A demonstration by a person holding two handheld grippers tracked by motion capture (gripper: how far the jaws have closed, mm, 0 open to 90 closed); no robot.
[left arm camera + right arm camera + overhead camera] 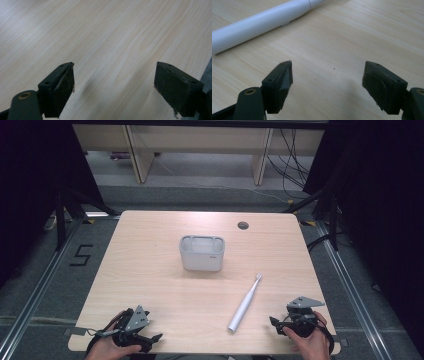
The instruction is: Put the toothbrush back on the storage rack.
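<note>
Your right gripper (274, 321) sits at the desk's (150, 270) near right corner with jaws wide and nothing between them; your left gripper (156, 338) sits at the near left corner, jaws likewise wide and empty. The white electric toothbrush (244, 303) lies flat right of centre, base toward the near edge, just beside your right gripper. The grey holder (201, 253) stands at mid-desk; its small front marking cannot be read.
</note>
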